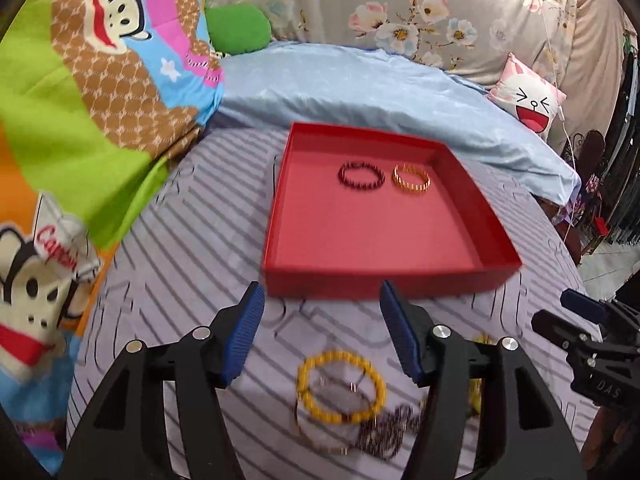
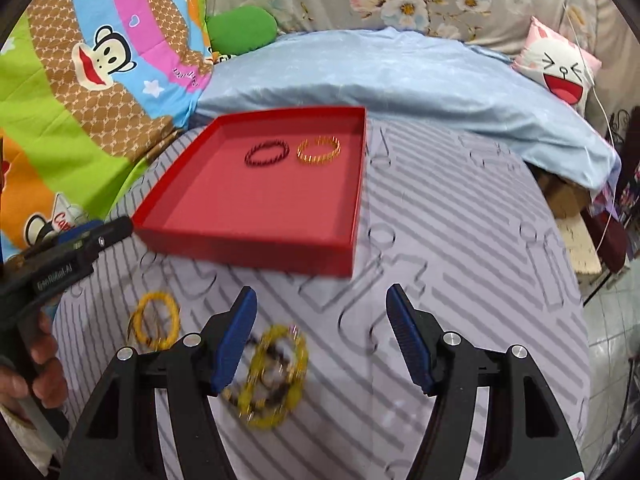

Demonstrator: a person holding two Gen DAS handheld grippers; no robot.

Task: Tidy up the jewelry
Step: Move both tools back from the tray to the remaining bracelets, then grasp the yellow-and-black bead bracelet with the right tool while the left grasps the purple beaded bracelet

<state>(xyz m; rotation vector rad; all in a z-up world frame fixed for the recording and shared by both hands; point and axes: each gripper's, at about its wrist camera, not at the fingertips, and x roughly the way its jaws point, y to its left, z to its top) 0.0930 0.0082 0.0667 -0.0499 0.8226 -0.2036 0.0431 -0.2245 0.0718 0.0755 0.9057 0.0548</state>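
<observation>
Jewelry lies in two places on the bed (image 2: 460, 240), which wears a grey striped sheet. Nearest, at the bed's front edge, a yellow beaded bracelet (image 1: 340, 388) rests on a blurred tangle of thin bangles and dark beads (image 1: 384, 432), below the left hand-held gripper (image 1: 322, 336), whose blue pads stand spread with nothing between them. The right hand-held gripper (image 2: 320, 332) is likewise spread and empty, and a second heap of yellow beads (image 2: 276, 380) lies just beside its left pad. A hand (image 2: 40, 368) grips the left tool's handle. Farther back sits a shallow red tray (image 1: 376, 284), holding a dark red beaded bracelet (image 1: 361, 176) and a gold bangle (image 1: 412, 179) side by side near its far wall, apart. Beyond lies a pale blue quilt (image 1: 360, 84).
</observation>
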